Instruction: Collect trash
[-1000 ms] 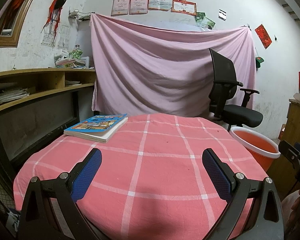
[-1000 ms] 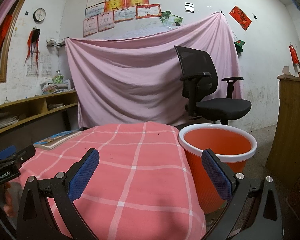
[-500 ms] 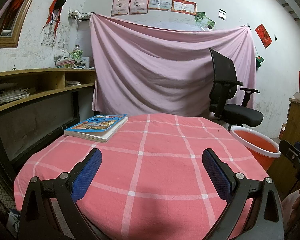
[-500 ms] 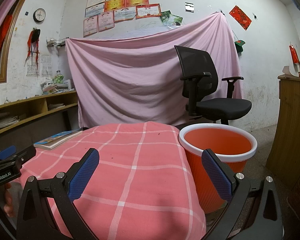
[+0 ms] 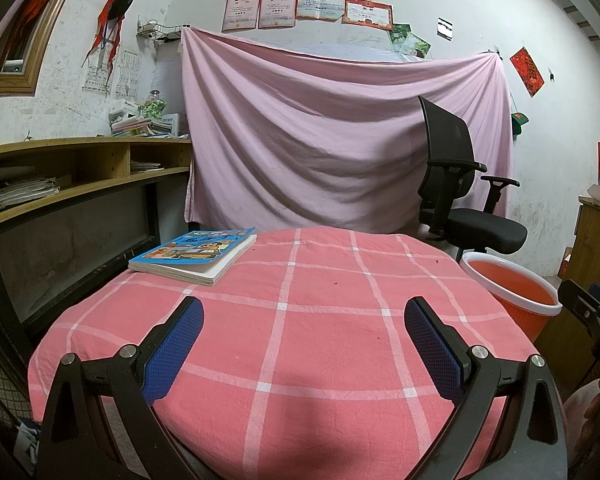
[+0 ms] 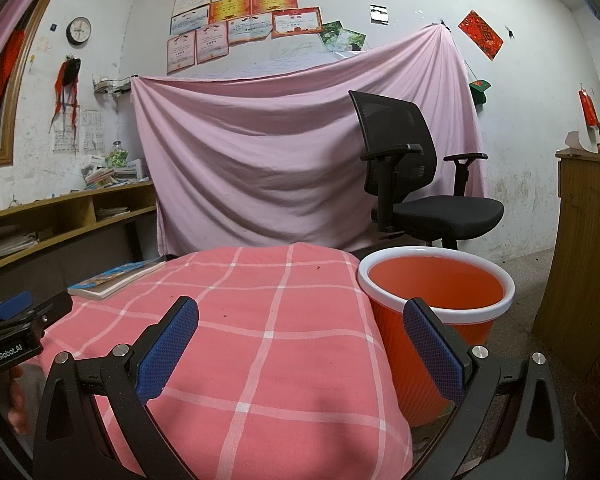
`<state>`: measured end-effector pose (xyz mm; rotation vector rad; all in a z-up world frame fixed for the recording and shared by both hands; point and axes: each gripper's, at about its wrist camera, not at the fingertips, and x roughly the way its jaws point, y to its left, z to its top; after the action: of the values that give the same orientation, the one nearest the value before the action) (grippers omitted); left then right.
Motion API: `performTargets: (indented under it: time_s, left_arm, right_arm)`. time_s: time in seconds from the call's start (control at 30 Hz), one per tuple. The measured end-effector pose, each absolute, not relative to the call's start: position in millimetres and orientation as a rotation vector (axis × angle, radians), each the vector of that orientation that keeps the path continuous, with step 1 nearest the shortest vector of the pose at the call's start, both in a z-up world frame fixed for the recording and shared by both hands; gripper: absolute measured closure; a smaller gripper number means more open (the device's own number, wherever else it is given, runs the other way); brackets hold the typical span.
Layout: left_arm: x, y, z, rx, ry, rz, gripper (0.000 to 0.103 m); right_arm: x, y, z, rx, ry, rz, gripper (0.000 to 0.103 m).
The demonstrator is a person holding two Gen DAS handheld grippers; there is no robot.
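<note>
An orange bin with a white rim [image 6: 436, 292] stands on the floor at the right side of the round table covered in a pink checked cloth [image 5: 300, 320]; the same bin [image 5: 512, 292] shows at the right in the left wrist view. My left gripper [image 5: 302, 320] hovers open over the near part of the cloth with nothing between its fingers. My right gripper [image 6: 300, 320] is open too, held near the table's right edge, its right finger [image 6: 428, 344] in front of the bin. No trash shows on the cloth, only tiny dark specks.
A blue picture book [image 5: 196, 254] lies at the table's far left. A black office chair [image 5: 456, 200] stands behind the bin before a hanging pink sheet [image 5: 332, 140]. Wooden shelves [image 5: 80, 176] line the left wall. A wooden cabinet [image 6: 580, 260] is on the right.
</note>
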<state>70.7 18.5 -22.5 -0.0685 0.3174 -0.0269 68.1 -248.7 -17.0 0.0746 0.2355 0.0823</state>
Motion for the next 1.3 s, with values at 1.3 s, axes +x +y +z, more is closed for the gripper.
performTargets:
  time_s: [1.3]
  left_arm:
    - [71.7, 21.4, -21.3, -0.011, 0.342, -0.029, 0.005]
  right_arm:
    - [66.5, -247.2, -16.8, 0.073, 0.238, 0.083, 0.0]
